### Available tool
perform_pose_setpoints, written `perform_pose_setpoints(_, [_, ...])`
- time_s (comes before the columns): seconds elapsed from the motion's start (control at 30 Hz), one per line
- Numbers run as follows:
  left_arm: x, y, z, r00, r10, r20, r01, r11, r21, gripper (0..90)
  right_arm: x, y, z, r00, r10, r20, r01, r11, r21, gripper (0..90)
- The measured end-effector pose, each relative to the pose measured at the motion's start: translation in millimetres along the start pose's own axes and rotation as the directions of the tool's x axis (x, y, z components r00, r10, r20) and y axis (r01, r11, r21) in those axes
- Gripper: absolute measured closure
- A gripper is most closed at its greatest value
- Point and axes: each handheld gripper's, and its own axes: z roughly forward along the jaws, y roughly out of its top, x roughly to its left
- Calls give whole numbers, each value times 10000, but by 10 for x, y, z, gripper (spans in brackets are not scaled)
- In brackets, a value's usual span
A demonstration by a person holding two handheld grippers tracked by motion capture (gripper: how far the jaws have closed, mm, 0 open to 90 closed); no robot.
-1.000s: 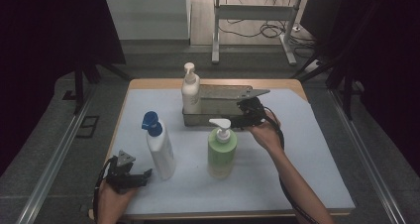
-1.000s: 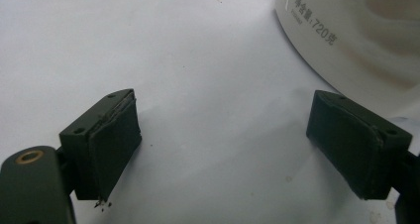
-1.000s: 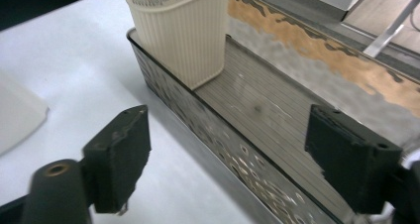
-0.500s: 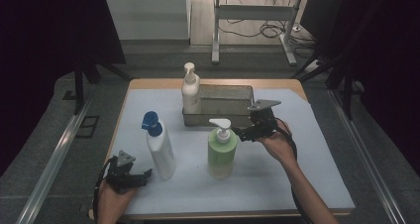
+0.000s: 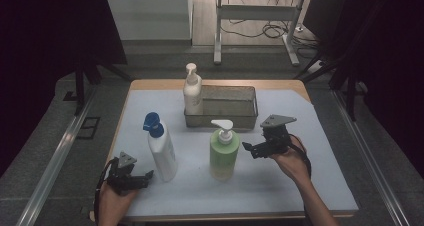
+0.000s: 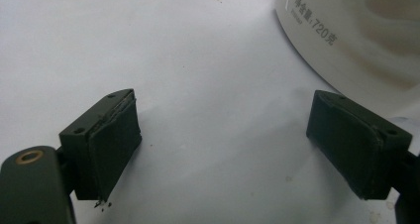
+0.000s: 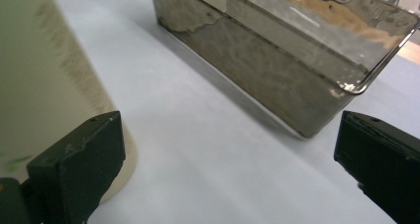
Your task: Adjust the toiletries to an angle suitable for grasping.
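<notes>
Hovering right claw (image 5: 248,148) just opened, empty, beside green bottle (image 5: 223,153); left claw (image 5: 145,177) open.

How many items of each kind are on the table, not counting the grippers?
Pump bottles: 3, namely the white bottle standing in the bin, the blue-capped bottle and the green bottle.
Metal bin: 1.
Total: 4.
</notes>
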Motion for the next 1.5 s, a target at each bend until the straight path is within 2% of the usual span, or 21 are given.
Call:
perform_pose_setpoints(0.17, [0,0,0,10000,10,-5,-10,10000,-2,128,33,-85,-64,9998,151,-144,-153,9998,-149,0])
perform_pose_setpoints(0.23, [0,0,-1,10000,14,-4,-14,10000,4,128,39,-172,-114,9984,436,-368,-444,9988,-224,0])
perform_pose_setpoints(0.5, [0,0,0,10000,1,-3,-1,10000,-6,128,50,-341,-185,9971,612,-442,-625,9976,-283,0])
perform_pose_setpoints(0.57, [0,0,-1,10000,7,-3,-7,10000,-2,128,91,-393,-190,9977,333,-593,-346,9992,-219,0])
perform_pose_setpoints(0.63, [0,-1,0,10000,6,-5,-6,10000,-4,128,131,-413,-189,9980,-162,-606,155,9998,-118,0])
perform_pose_setpoints(0.7, [0,0,-1,10000,7,-2,-7,10000,-1,128,167,-422,-185,9977,-369,-560,364,9993,-95,0])
perform_pose_setpoints(0.77, [0,-1,-1,10000,10,-5,-10,10000,-2,128,173,-421,-185,9971,-343,-674,337,9994,-89,0])
perform_pose_setpoints(0.9, [0,-1,-1,10000,8,-2,-8,10000,-4,128,200,-420,-172,9926,146,-1209,-164,9998,-135,0])
perform_pose_setpoints(1.0, [0,-1,-1,10000,7,-1,-7,10000,-5,128,252,-422,-144,9898,289,-1393,-301,9995,-70,0])
perform_pose_setpoints(1.07, [0,-1,-1,10000,12,-3,-12,10000,-5,129,297,-417,-124,9880,231,-1530,-230,9997,23,0])
perform_pose_setpoints(1.17, [0,-1,-1,10000,11,-4,-11,10000,-7,129,355,-395,-97,9816,443,-1857,-429,9990,119,0])
perform_pose_setpoints(1.2, [0,-1,-1,10000,11,-4,-11,10000,-7,129,355,-395,-97,9816,443,-1857,-429,9990,119,0])
perform_pose_setpoints(1.27, [0,-1,-1,10000,8,-1,-8,10000,-6,129,425,-372,-83,9784,163,-2059,-137,9998,138,0])
perform_pose_setpoints(1.5, [0,-1,-1,10000,7,-1,-7,10000,-6,129,552,-311,-66,9744,-84,-2247,129,9997,186,0])
